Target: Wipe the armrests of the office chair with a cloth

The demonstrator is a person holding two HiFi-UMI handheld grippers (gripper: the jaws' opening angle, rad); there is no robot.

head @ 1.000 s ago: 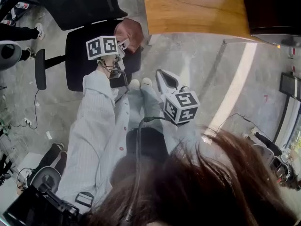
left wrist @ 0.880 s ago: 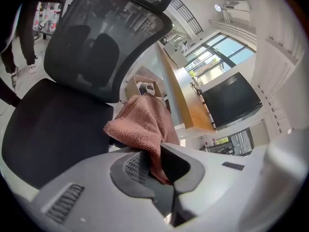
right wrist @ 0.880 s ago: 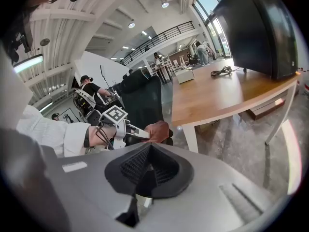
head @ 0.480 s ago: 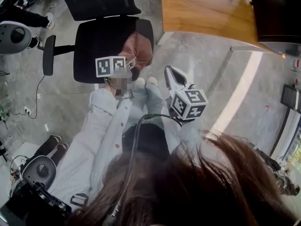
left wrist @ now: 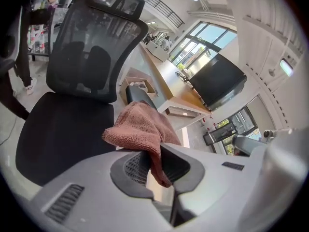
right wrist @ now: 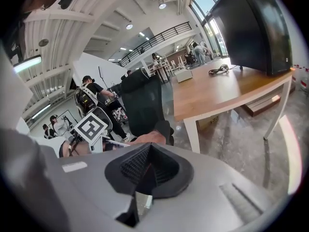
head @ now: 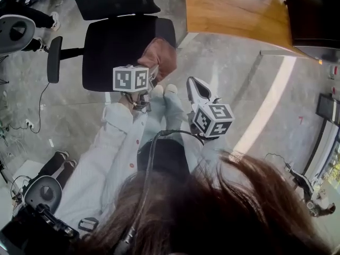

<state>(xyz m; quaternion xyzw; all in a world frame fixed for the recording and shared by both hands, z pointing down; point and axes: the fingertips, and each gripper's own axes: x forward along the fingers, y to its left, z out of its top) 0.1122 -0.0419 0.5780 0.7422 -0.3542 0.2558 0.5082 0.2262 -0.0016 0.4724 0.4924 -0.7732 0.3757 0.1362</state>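
Your left gripper (left wrist: 152,161) is clamped on the pink cloth (left wrist: 139,127). The cloth hangs bunched at the seat's right edge on the office chair (head: 117,47), upper centre of the head view, near 1 armrest (left wrist: 140,94). Your right gripper (right wrist: 149,166) is closed on nothing.

Judged step: approach, no wiping contact evident.

Next: press the cloth flat on that pad and stroke lengthwise. The 2nd armrest (head: 53,60) is at the upper left.

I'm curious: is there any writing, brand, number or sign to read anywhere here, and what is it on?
None can be read.
Left cube, on the left gripper: black-and-white square patterns, not letters.
Right cube, on the right gripper: the same kind of patterns.
Pale sticker on the right gripper's body: too blurred to read.
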